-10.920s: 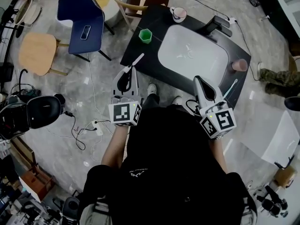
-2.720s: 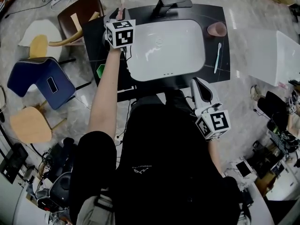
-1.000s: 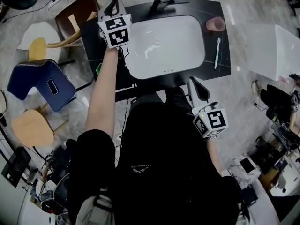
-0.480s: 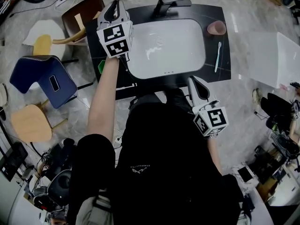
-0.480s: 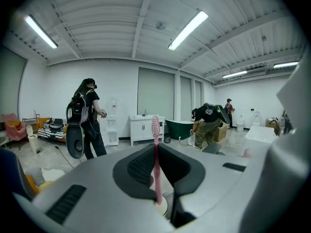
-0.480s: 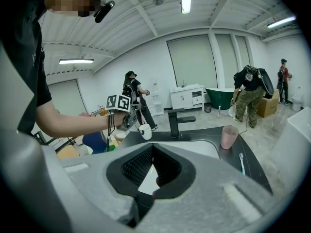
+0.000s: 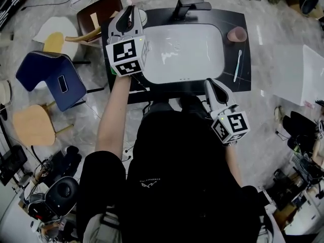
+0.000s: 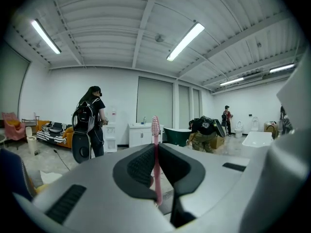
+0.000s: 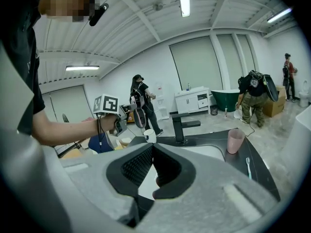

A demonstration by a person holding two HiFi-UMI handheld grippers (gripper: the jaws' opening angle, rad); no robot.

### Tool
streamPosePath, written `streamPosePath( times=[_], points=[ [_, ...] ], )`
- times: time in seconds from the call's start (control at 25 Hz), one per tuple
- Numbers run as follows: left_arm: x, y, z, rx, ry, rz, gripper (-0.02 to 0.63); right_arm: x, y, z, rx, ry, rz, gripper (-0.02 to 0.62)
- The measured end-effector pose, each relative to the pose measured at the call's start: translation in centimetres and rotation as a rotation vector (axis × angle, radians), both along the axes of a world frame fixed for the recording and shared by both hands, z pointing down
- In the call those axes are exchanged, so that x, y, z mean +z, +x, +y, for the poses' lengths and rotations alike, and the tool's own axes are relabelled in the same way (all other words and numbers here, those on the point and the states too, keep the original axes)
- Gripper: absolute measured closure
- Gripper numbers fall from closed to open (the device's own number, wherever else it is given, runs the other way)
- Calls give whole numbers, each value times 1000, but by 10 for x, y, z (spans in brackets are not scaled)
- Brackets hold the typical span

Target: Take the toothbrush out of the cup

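Desk (image 7: 238, 82) and its white sink (image 7: 182, 52) lie under the work area, so the main risk is a drop. If the squeeze slackens or the tool tilts, the brush could slip down into the sink or fall off the desk's far-left corner onto the floor.

Left hand-held gripper (image 7: 126, 20) is raised over that far-left corner, jaws clamped on the brush handle. Only a thin handle is pinched, so the hold looks easy to twist.

Right hand-held gripper (image 9: 151, 152) has its jaws pressed together with nothing between them. It is low at the desk's front edge, well apart from the action.

White cup (image 9: 149, 136) sits just beside and below the left one. A careless swing sideways could knock it over.

Pink toothbrush (image 8: 155, 130) stands upright between the left jaws, bristle head above them and short lower end below. It looks lifted clear of the cup.
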State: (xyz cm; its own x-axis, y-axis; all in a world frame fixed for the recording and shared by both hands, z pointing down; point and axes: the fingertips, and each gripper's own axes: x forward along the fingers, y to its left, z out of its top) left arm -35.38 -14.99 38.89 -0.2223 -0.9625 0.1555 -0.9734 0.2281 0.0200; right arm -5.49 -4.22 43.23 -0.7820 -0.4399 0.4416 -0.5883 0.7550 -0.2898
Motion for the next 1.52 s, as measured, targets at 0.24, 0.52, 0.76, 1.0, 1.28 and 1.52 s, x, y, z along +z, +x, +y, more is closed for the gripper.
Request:
streamPosePath(
  times=[0.24,0.52,0.76,1.0,1.28,1.52],
  points=[
    [-19,17,35,21,42,27,580,-5,-1,1,-23,20,-30,591],
    [-45,35,70,51,73,14,580,-17,-13,3,-65,46,-70,591],
    [-55,55,105,68,96,50,580,-26,-22,4,-94,67,-101,591],
    [-63,65,142,81,98,95,581,-34,-36,6,-120,85,-122,591],
    [-67,61,181,59,104,131,580,-38,-45,9,-136,91,-131,591],
    [-66,54,209,37,101,134,581,-43,-53,14,-150,100,-140,591]
  ],
)
